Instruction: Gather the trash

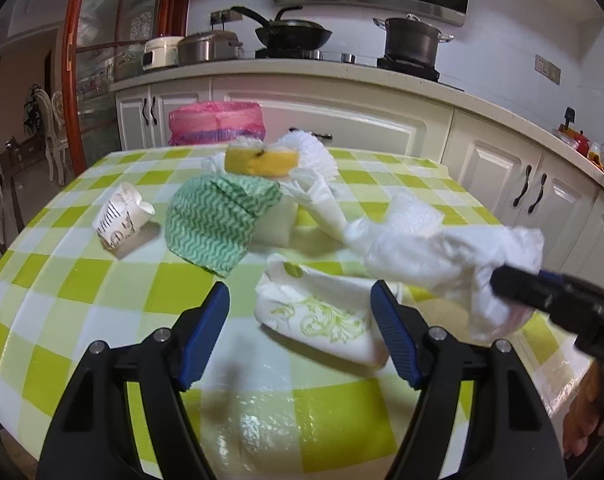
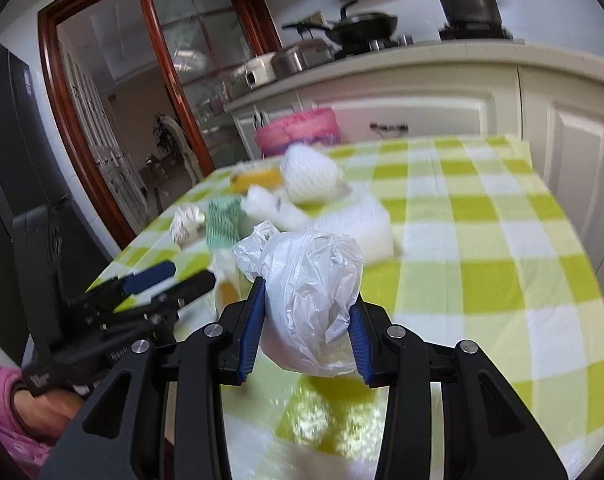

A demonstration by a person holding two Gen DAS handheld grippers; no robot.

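Note:
My right gripper is shut on a crumpled white plastic bag and holds it above the green-checked table; the bag also shows in the left wrist view, with the right gripper at its right. My left gripper is open and empty, its fingers on either side of a white tissue pack with green print. Further back lie a green zigzag cloth, a crushed paper cup, a yellow sponge and white foam wrap.
A bin with a pink bag liner stands on the floor beyond the table's far edge. White kitchen cabinets and a counter with pots run behind. A white foam block lies mid-table.

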